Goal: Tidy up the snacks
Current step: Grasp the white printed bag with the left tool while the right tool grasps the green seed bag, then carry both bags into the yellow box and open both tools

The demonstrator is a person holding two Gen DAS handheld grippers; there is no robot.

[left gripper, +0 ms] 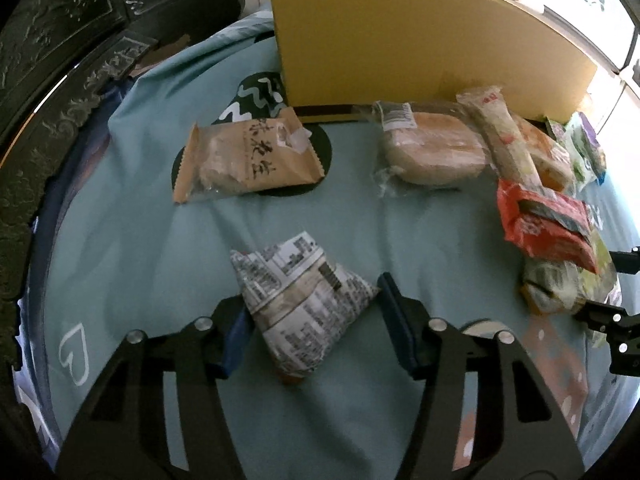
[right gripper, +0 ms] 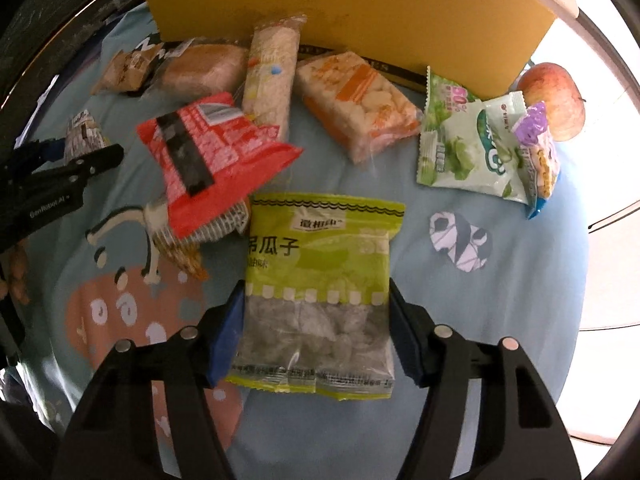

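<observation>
Two pickups are under way: the left gripper seems clamped on the newsprint packet at six o'clock, the right gripper on the green seed bag, both next needing lifting toward the yellow box at twelve.

Glossy plastic snack packets (crinkly) on matt cotton-like bedsheet; smooth yellow cardboard box.

Newsprint-patterned triangular packet, lime-green seed bag, red packet, yellow box, pale blue sheet
</observation>
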